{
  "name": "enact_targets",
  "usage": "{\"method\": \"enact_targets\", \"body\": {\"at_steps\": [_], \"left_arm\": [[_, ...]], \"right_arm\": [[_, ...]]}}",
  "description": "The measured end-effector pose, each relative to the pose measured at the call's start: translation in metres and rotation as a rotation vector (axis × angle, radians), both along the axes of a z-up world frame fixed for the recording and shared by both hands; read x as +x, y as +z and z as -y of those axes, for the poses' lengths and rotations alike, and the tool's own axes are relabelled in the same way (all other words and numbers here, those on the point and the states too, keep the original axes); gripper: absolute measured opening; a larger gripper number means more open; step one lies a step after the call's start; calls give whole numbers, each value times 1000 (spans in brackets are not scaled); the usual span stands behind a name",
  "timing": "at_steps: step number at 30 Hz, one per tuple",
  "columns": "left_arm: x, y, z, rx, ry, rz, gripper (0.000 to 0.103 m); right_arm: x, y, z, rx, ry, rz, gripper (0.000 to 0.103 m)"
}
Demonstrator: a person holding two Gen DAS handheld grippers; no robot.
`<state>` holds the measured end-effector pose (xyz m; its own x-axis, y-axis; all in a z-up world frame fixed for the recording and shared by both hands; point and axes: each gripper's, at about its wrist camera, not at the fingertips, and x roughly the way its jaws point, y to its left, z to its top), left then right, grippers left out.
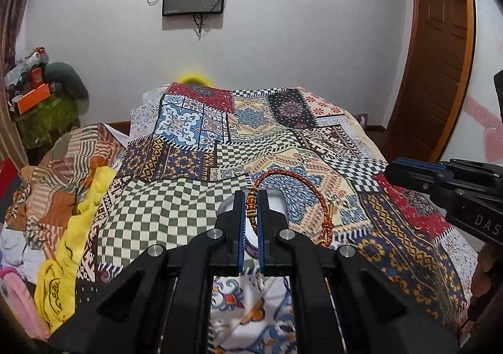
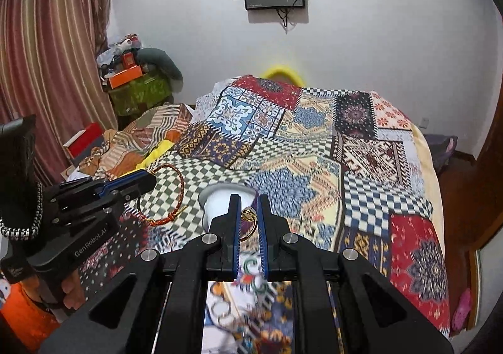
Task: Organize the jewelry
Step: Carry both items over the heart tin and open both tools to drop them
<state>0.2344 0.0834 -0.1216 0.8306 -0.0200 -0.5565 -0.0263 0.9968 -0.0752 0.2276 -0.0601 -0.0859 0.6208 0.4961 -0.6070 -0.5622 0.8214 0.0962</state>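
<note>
My left gripper [image 1: 251,196] is shut on the beaded knot of a red braided cord bracelet [image 1: 309,188]; its loop hangs out to the right above the patchwork bedcover [image 1: 176,212]. A white cup-like holder [image 1: 278,201] sits just behind the fingers. My right gripper [image 1: 408,173] shows at the right edge. In the right wrist view my right gripper [image 2: 249,200] is shut on a thin gold bangle [image 2: 248,223], with the white holder [image 2: 217,201] just behind and left. The left gripper [image 2: 147,181] with the red bracelet [image 2: 176,174] hangs at the left.
Several loose rings [image 2: 251,269] lie blurred on the cover under my right gripper. Crumpled yellow cloth [image 1: 63,262] and striped bedding [image 1: 72,165] pile up at the bed's left. A cluttered side table [image 2: 135,86] stands by the curtain [image 2: 47,70]; a wooden door [image 1: 440,70] is at right.
</note>
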Motion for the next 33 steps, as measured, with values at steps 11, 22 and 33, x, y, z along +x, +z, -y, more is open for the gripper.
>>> {"method": "enact_targets", "body": {"at_steps": [11, 22, 33], "left_arm": [[42, -19, -10, 26, 10, -50, 5], [84, -55, -17, 4, -49, -190, 5], [111, -84, -16, -22, -101, -290, 5]], "right_arm": [[41, -12, -29, -15, 51, -52, 9], [74, -45, -56, -79, 120, -187, 9], [95, -75, -70, -93, 174, -340, 9]]}}
